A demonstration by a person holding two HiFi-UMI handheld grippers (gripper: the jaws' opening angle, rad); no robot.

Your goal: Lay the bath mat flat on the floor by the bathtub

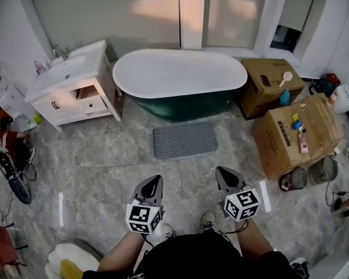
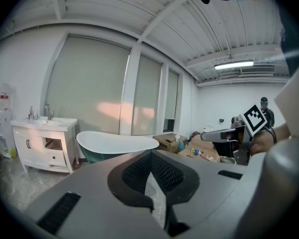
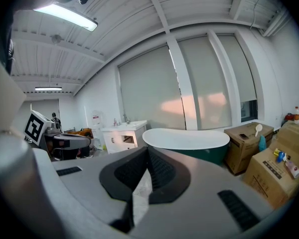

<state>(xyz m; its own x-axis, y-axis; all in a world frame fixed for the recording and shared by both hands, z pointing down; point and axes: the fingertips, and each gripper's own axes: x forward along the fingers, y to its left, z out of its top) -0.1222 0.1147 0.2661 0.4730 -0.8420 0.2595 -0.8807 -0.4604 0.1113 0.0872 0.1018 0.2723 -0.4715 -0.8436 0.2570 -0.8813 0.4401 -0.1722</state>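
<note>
Closest in, our left gripper (image 1: pixel 156 179) at 7 and right gripper (image 1: pixel 223 174) at 5, both pressed together on nothing; at 12 the bath mat (image 1: pixel 184 139) lies flat beside the bathtub (image 1: pixel 180 74); any needless grab could rumple it

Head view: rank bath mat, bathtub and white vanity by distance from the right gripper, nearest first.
1. Bath mat: just ahead and slightly left of the right gripper.
2. Bathtub: directly beyond the mat.
3. White vanity: far left, beside the tub's left end.
</note>
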